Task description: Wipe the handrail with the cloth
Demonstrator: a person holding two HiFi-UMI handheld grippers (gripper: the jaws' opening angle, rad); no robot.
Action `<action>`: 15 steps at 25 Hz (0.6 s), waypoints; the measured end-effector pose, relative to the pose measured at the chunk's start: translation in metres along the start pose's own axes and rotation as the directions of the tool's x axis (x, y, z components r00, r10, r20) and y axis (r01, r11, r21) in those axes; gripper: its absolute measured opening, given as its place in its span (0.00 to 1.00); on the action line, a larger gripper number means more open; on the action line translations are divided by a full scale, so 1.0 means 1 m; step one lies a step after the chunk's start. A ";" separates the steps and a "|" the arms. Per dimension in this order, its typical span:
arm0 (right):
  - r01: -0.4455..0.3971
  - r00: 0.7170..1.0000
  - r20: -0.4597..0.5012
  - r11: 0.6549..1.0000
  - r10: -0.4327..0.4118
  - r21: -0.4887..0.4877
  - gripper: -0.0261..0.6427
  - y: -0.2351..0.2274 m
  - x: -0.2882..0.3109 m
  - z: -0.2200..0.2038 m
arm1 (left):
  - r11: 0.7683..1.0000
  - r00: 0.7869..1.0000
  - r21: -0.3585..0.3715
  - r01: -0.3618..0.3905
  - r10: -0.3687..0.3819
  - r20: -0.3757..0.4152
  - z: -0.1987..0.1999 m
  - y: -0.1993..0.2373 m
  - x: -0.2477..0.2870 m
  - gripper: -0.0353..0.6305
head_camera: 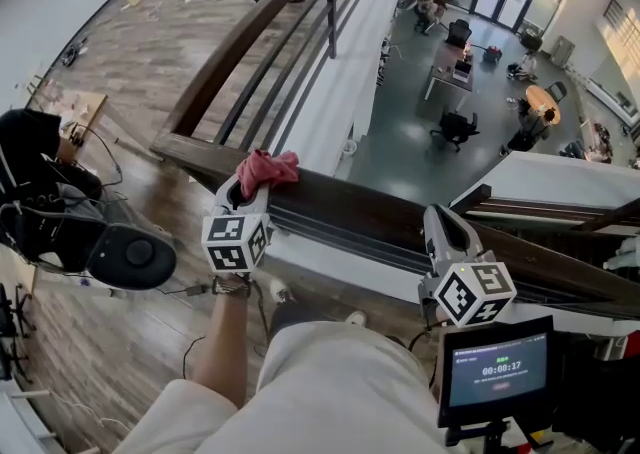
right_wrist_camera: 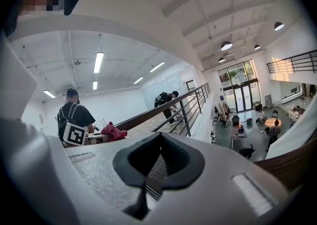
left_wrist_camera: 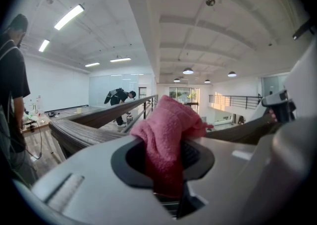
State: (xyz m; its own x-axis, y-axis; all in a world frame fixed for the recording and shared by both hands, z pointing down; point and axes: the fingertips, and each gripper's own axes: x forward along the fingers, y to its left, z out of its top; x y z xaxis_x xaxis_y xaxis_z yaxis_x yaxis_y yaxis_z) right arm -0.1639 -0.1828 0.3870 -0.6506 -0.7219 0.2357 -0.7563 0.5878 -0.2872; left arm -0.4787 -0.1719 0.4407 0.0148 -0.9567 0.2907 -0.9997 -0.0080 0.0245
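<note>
Pink cloth (head_camera: 268, 170) clamped in left claw (head_camera: 255, 188) against handrail (head_camera: 380, 217) — right claw (head_camera: 441, 216) closed; screen (head_camera: 497, 367) reads 00:00:17.

The head view looks steeply down from right above the handrail (head_camera: 360, 208). The left gripper view sits low, just beside the handrail (left_wrist_camera: 74, 130), and looks along it. The right gripper view looks along the handrail (right_wrist_camera: 158, 106) too, so all three share it.

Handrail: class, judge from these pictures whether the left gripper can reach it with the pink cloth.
Probably yes. The left gripper, shut on the cloth, is right at the handrail, and nothing appears to stand between them.
</note>
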 end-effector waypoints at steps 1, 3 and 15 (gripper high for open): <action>0.002 1.000 0.000 1.000 -0.002 0.000 0.04 -0.002 -0.004 0.000 | 1.000 1.000 0.003 0.005 -0.005 0.000 0.000 -0.006 0.000 0.21; 0.007 1.000 0.002 1.000 -0.007 0.001 0.04 -0.007 -0.011 0.000 | 1.000 1.000 0.008 0.015 -0.015 0.000 0.001 -0.017 -0.001 0.21; 0.027 1.000 0.012 0.999 -0.027 0.019 0.04 -0.032 -0.045 -0.006 | 0.987 0.989 0.058 0.147 -0.147 -0.013 -0.001 -0.108 0.004 0.21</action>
State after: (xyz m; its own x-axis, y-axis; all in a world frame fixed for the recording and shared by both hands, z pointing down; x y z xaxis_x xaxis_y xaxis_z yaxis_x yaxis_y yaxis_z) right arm -0.1102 -0.1668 0.3912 -0.6291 -0.7419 0.2321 -0.7720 0.5612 -0.2985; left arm -0.3709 -0.1748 0.4405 0.1614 -0.9414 0.2962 -0.9861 -0.1656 0.0112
